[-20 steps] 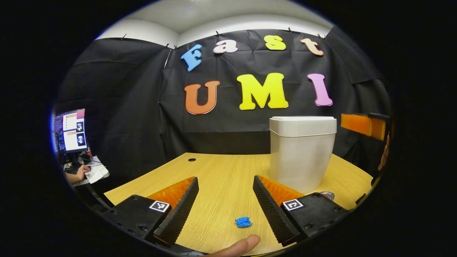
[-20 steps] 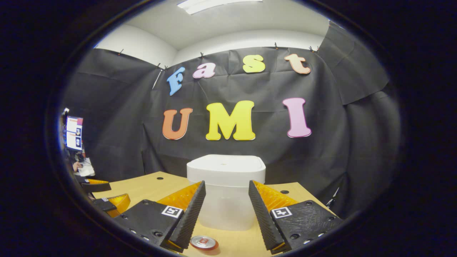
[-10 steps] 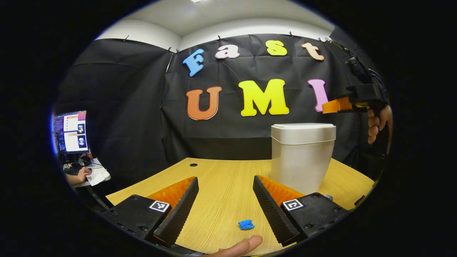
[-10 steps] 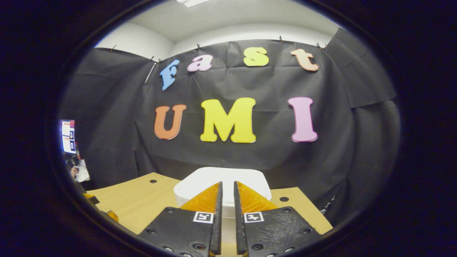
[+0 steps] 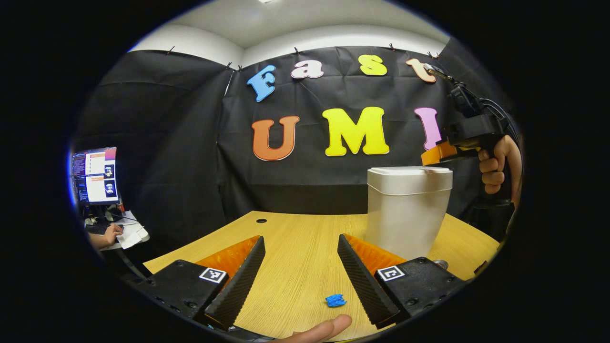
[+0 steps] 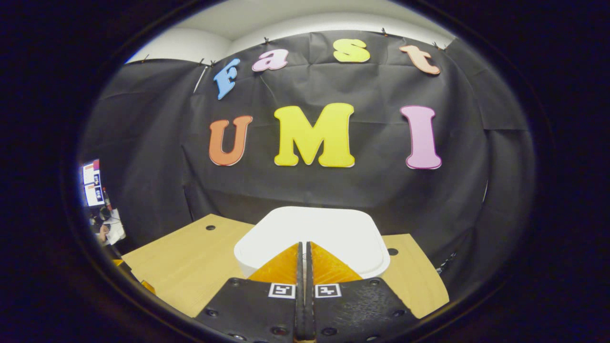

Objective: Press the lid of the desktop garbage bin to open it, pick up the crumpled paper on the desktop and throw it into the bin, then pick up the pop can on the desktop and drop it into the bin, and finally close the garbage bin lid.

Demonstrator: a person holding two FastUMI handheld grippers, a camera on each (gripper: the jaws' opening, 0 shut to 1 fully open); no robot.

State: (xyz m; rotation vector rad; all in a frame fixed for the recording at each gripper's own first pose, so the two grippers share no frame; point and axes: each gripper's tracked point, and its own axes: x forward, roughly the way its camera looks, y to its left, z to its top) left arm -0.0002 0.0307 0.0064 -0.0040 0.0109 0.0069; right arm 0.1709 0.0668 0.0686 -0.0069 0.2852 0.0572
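The white desktop bin [image 5: 406, 214] stands on the wooden table [image 5: 295, 228] with its lid [image 5: 410, 172] down. A small blue crumpled paper [image 5: 336, 300] lies between the fingers of my open left gripper [image 5: 300, 240], near the table's front edge. The pop can [image 5: 441, 263] peeks out behind that gripper's right finger, in front of the bin. My right gripper [image 6: 303, 245] is shut with nothing in it, its tips at the near edge of the lid [image 6: 314, 228]. From the left gripper view, the right gripper [image 5: 434, 155] hovers at the lid's right side, held by a hand [image 5: 495, 164]; contact is unclear.
A monitor [image 5: 93, 174] and a person's hand [image 5: 107, 234] on a side desk sit far left, off the table. A fingertip [image 5: 326, 328] shows at the bottom edge. Cable holes [image 6: 210, 227] mark the table's back. The booth's black cloth stands close behind the bin.
My right gripper has shut, risen above the bin and tipped down to the lid. The left gripper has barely moved; the blue paper still lies between its fingers.
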